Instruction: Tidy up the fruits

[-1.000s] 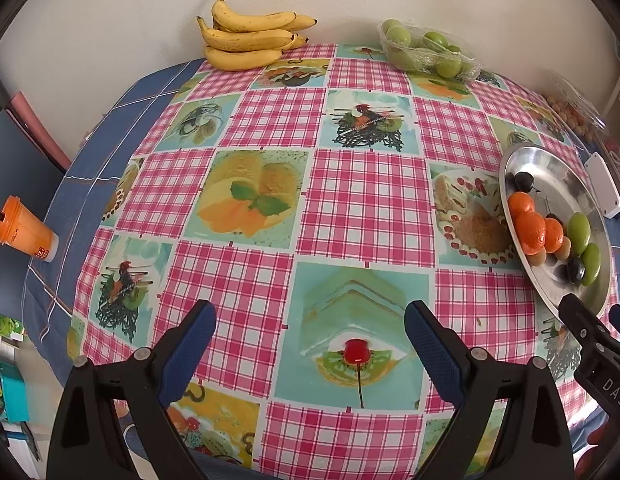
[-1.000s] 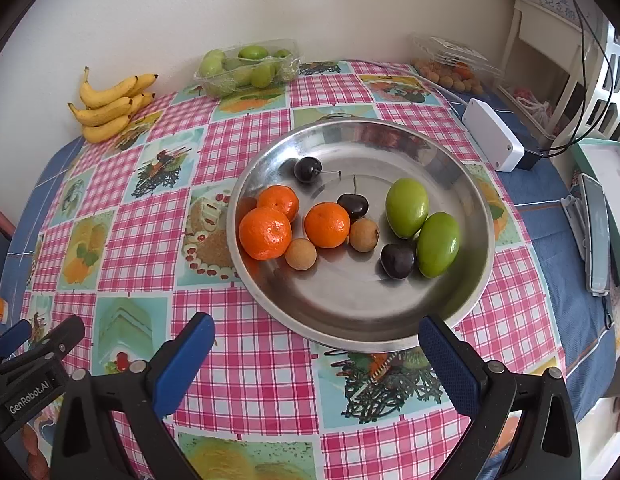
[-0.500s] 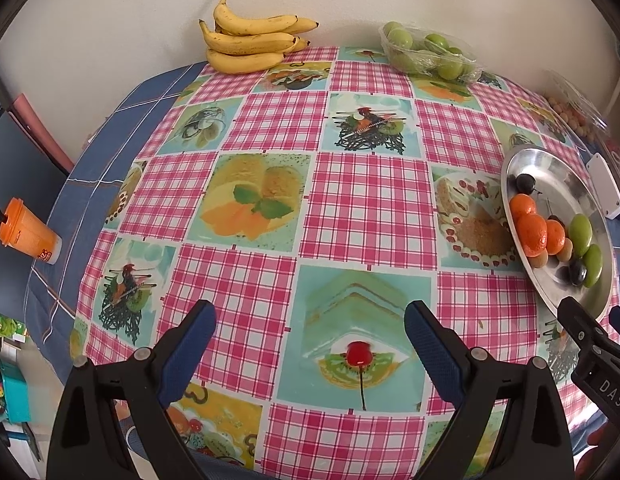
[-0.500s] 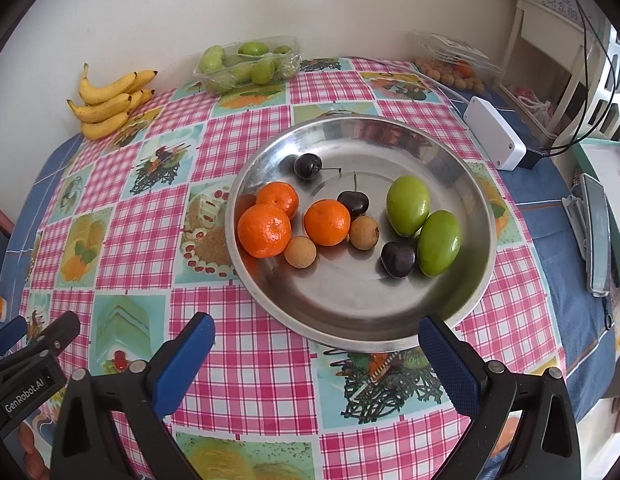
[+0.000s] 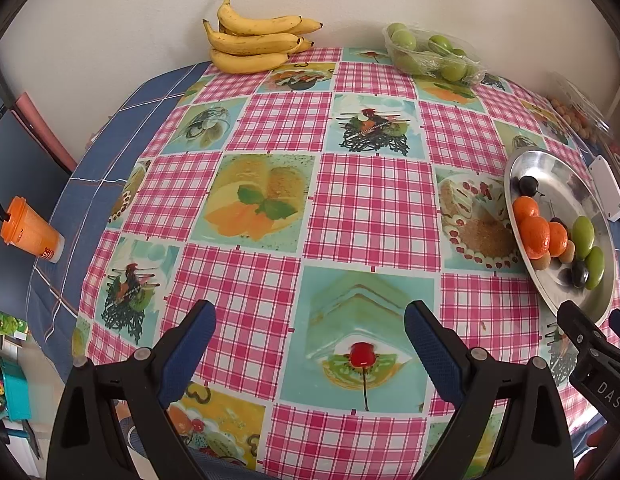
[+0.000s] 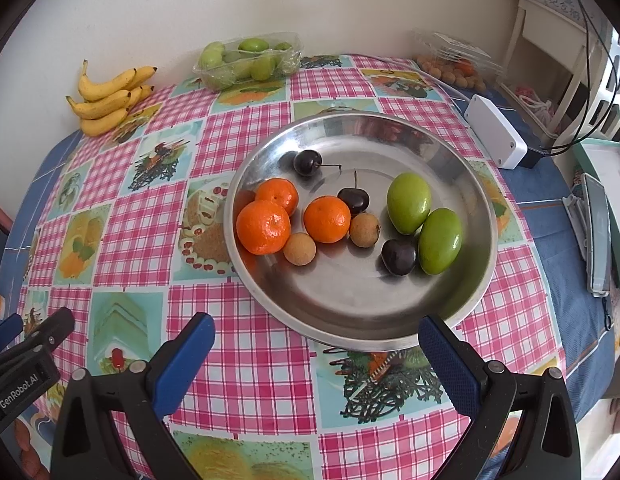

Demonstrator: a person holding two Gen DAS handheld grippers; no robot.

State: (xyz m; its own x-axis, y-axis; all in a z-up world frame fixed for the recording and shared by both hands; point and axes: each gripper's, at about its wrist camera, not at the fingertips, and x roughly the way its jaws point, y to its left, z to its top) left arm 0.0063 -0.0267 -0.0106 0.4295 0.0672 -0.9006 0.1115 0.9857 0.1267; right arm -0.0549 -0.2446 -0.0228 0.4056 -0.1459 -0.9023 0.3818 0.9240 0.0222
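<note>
A steel dish (image 6: 349, 320) on the checked tablecloth holds three oranges (image 6: 263, 227), two green fruits (image 6: 408, 202), dark cherries (image 6: 307, 162) and small brown fruits (image 6: 300, 249). My right gripper (image 6: 315, 338) hovers open just in front of the dish's near rim, holding nothing. In the left wrist view the same dish (image 5: 549, 164) lies at the far right. My left gripper (image 5: 310, 330) is open over bare tablecloth, well left of the dish. A bunch of bananas (image 5: 254, 42) and a clear tub of green fruits (image 5: 429, 54) sit at the table's far edge.
A clear box of small brown fruits (image 6: 449, 68) sits at the back right, with a white device (image 6: 495, 136) and cables beside it. An orange cup (image 5: 30, 232) stands off the table to the left. The wall runs close behind the table.
Both grippers have drawn back and tilted slightly, so the dish and bananas sit a little farther off in view. The fruits have not moved and both grippers stay open.
</note>
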